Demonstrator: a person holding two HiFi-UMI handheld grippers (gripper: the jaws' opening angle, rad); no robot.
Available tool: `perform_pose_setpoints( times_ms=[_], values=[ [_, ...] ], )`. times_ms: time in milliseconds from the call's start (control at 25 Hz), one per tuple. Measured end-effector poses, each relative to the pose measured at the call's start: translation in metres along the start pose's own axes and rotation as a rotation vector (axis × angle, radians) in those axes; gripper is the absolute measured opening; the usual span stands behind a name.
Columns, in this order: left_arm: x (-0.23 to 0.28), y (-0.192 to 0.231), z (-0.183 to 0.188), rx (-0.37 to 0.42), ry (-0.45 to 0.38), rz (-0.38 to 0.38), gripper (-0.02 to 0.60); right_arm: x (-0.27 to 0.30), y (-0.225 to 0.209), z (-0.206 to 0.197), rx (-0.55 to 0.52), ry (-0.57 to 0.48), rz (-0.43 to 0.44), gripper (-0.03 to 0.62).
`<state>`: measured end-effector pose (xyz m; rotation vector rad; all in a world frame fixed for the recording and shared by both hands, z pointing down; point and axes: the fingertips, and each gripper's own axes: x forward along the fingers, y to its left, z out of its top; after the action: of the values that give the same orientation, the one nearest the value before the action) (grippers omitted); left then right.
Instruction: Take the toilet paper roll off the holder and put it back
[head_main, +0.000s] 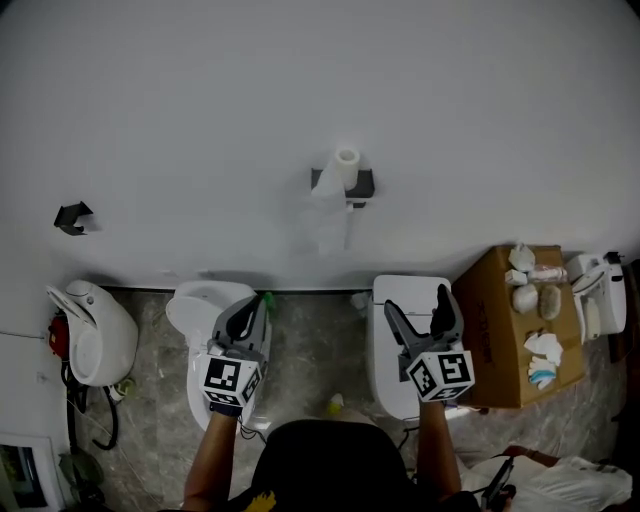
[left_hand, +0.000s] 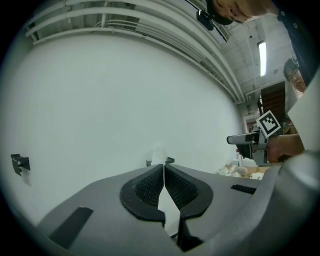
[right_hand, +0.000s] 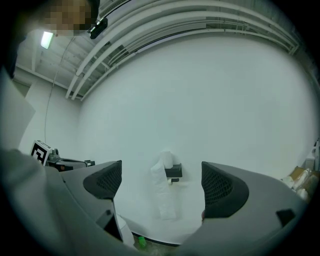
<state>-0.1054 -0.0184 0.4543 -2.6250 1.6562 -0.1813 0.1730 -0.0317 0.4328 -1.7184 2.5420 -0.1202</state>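
Note:
A white toilet paper roll (head_main: 345, 160) stands upright on a dark wall holder (head_main: 358, 184), with a long tail of paper (head_main: 328, 220) hanging below it. In the right gripper view the roll (right_hand: 166, 159) and holder (right_hand: 173, 172) show between the jaws, far off. My left gripper (head_main: 254, 306) is held low, well short of the wall, jaws shut with nothing between them. My right gripper (head_main: 420, 306) is at the same height with its jaws wide open and empty. The left gripper view shows only the roll's top (left_hand: 158, 156) above the shut pads (left_hand: 150, 186).
A white toilet (head_main: 200, 320) stands below the left gripper and a white unit (head_main: 385, 340) under the right one. A cardboard box (head_main: 505, 330) with crumpled paper sits at right. A white fixture (head_main: 95, 335) and a dark wall hook (head_main: 72, 216) are at left.

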Motion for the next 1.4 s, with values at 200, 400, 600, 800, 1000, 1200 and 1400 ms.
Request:
perform_pose_setpoints(
  times_ms=[200,400,600,800,1000,1200,1400],
  values=[
    [0.021,-0.013,0.003,0.014,0.014,0.007,0.018,0.018,-0.025,0.003,0.006,-0.009,0.015,0.465],
    [0.035,-0.018,0.004,0.024,0.036,0.013,0.018,0.032,-0.037,0.005,0.01,-0.01,0.037,0.465],
    [0.047,-0.016,0.007,0.037,0.041,0.015,0.018,0.05,-0.04,0.005,0.014,-0.016,0.057,0.465],
    [0.063,-0.007,0.011,0.039,0.026,0.013,0.018,0.065,-0.041,0.005,0.007,-0.016,0.063,0.465],
    [0.092,0.006,0.011,0.04,0.01,-0.006,0.018,0.093,-0.042,0.003,-0.011,-0.006,0.071,0.465],
    [0.123,0.027,0.013,0.038,-0.003,-0.025,0.019,0.129,-0.04,0.004,-0.026,0.0,0.074,0.465],
    [0.152,0.059,0.014,0.03,-0.01,-0.035,0.019,0.169,-0.039,0.003,-0.027,0.007,0.064,0.465]
  ],
)
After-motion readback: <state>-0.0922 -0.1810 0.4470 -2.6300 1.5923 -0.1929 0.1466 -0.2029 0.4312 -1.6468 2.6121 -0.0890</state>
